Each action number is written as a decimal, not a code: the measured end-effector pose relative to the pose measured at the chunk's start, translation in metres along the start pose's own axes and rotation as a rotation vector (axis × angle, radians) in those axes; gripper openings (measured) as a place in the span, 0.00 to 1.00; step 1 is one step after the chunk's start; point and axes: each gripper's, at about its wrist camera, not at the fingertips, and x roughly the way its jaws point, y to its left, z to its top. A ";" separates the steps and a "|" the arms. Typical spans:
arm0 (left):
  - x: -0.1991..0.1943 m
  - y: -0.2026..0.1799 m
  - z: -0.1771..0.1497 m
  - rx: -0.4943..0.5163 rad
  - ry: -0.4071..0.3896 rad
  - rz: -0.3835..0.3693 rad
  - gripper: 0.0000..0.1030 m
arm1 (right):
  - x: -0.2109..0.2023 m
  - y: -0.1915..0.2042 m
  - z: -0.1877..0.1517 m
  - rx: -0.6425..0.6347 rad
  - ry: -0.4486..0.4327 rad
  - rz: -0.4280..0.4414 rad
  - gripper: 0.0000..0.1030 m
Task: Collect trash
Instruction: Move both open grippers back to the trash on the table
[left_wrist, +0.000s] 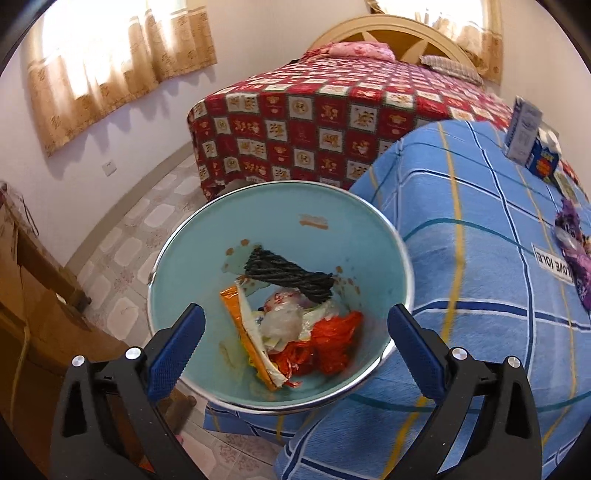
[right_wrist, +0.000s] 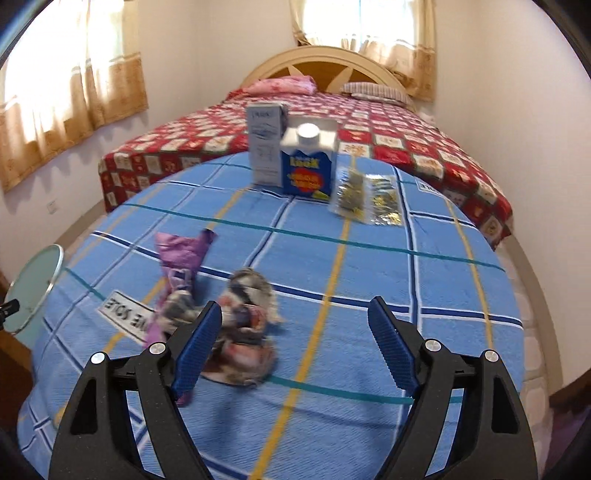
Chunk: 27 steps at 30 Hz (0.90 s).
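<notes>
A light blue trash bin stands beside the blue checked table; it holds a black rope coil, an orange wrapper and red plastic. My left gripper is open and empty above the bin's mouth. My right gripper is open and empty over the table. A crumpled wrapper lies just by its left finger. A purple wrapper lies further left. A grey carton, a blue carton and a shiny foil packet sit at the far edge.
A bed with a red patterned cover stands behind the table. The bin's rim shows at the table's left in the right wrist view. A wooden piece of furniture stands left of the bin on the tiled floor.
</notes>
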 end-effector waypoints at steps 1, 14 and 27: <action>0.001 -0.004 0.001 0.013 0.005 0.002 0.94 | 0.002 -0.003 -0.002 0.003 0.005 0.003 0.78; -0.004 -0.018 0.011 0.051 -0.042 0.064 0.94 | 0.038 0.010 0.004 -0.007 0.173 0.178 0.49; -0.017 -0.069 0.028 0.075 -0.032 -0.057 0.94 | -0.003 0.001 0.010 0.038 0.051 0.202 0.17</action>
